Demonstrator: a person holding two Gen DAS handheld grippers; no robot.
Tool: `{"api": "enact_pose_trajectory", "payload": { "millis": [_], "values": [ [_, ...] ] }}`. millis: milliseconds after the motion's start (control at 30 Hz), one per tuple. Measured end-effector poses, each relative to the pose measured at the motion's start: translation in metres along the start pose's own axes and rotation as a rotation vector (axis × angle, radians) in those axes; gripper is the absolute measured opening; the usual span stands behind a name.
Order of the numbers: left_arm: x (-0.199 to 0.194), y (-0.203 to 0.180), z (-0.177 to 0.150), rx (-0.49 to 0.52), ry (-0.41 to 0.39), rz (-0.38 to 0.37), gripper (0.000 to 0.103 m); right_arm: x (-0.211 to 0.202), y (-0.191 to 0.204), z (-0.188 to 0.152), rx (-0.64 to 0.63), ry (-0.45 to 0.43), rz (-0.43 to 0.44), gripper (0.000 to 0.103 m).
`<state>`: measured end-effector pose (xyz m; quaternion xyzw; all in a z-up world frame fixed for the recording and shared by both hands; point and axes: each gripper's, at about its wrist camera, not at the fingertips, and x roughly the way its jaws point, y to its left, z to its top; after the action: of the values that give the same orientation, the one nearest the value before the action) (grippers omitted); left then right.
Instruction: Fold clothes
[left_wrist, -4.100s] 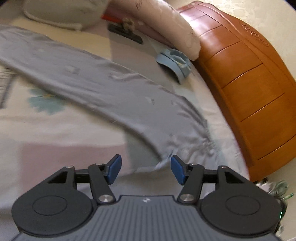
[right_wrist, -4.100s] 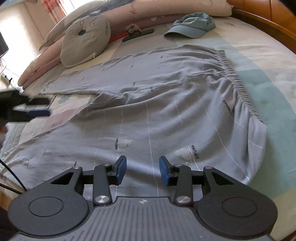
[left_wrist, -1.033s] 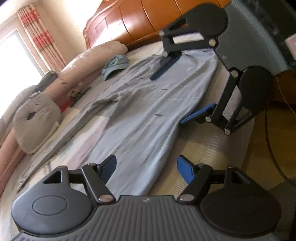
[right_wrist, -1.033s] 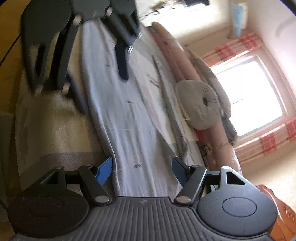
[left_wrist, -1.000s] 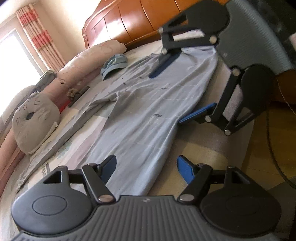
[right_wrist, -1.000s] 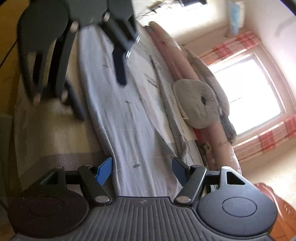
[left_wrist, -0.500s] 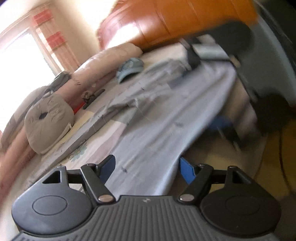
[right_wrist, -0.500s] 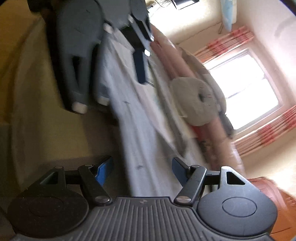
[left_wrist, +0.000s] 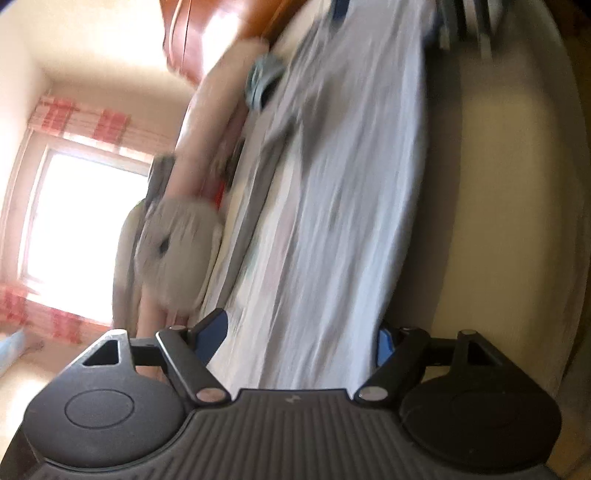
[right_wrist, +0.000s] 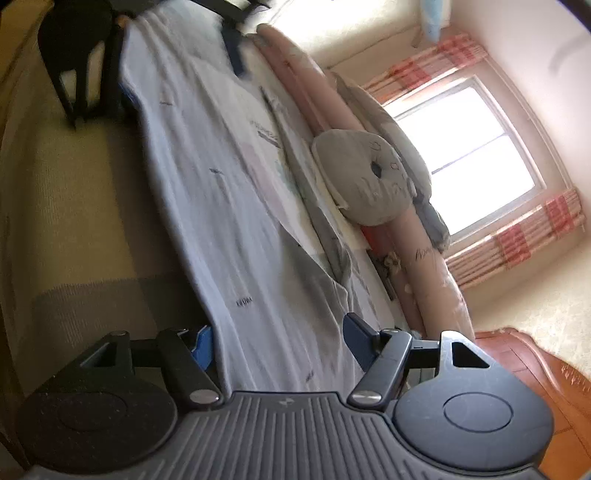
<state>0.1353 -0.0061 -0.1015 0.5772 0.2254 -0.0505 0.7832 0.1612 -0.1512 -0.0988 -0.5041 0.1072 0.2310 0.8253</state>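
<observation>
Pants (right_wrist: 229, 206) lie flat along the bed (right_wrist: 74, 206) edge. Left claw (left_wrist: 299, 338) opening, cloth between the pads, not pinched; right claw (right_wrist: 279, 341) wide too, astride the hem. Risk: I close unevenly, grab one layer, and the fold skews or slides off.
</observation>
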Motion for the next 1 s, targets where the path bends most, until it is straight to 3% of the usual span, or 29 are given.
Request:
{"api": "enact_pose_trajectory", "payload": {
  "millis": [133, 200, 233, 267, 300, 333, 433, 700, 767, 900, 1000],
  "values": [
    [0.003, 0.008, -0.037, -0.01, 0.125, 0.043, 0.078, -0.003, -0.009, -0.014, 0.02, 0.04, 0.003, 0.073],
    [0.003, 0.01, -0.046, -0.026, 0.131, 0.046, 0.074, -0.004, -0.011, -0.018, 0.017, 0.057, 0.024, 0.063],
    [0.002, 0.008, -0.047, -0.022, 0.118, 0.032, 0.057, -0.004, -0.009, -0.018, 0.002, 0.064, 0.041, 0.047],
    [0.0, 0.003, -0.048, -0.007, 0.111, 0.007, 0.023, -0.004, -0.006, -0.018, -0.015, 0.07, 0.061, 0.03],
    [-0.001, -0.001, -0.047, 0.008, 0.115, -0.022, 0.008, -0.004, -0.003, -0.016, -0.038, 0.072, 0.081, 0.021],
    [-0.002, -0.006, -0.046, 0.023, 0.12, -0.05, 0.001, -0.003, 0.002, -0.015, -0.062, 0.069, 0.099, 0.004],
    [-0.013, -0.009, -0.048, 0.04, 0.102, -0.068, 0.001, -0.006, 0.01, -0.014, -0.126, 0.06, 0.127, 0.002],
    [-0.04, -0.002, -0.054, 0.021, 0.057, -0.171, 0.001, -0.03, -0.005, -0.019, -0.081, 0.081, 0.236, 0.002],
    [-0.033, -0.008, -0.058, 0.007, 0.085, -0.172, 0.008, -0.032, -0.002, -0.021, -0.085, 0.082, 0.235, 0.002],
    [-0.045, -0.002, -0.061, -0.052, 0.069, -0.178, 0.011, -0.043, -0.007, -0.025, -0.039, 0.093, 0.236, 0.005],
    [-0.058, 0.009, -0.069, -0.117, 0.068, -0.199, 0.03, -0.051, -0.014, -0.03, -0.003, 0.107, 0.23, 0.015]
  ]
}}
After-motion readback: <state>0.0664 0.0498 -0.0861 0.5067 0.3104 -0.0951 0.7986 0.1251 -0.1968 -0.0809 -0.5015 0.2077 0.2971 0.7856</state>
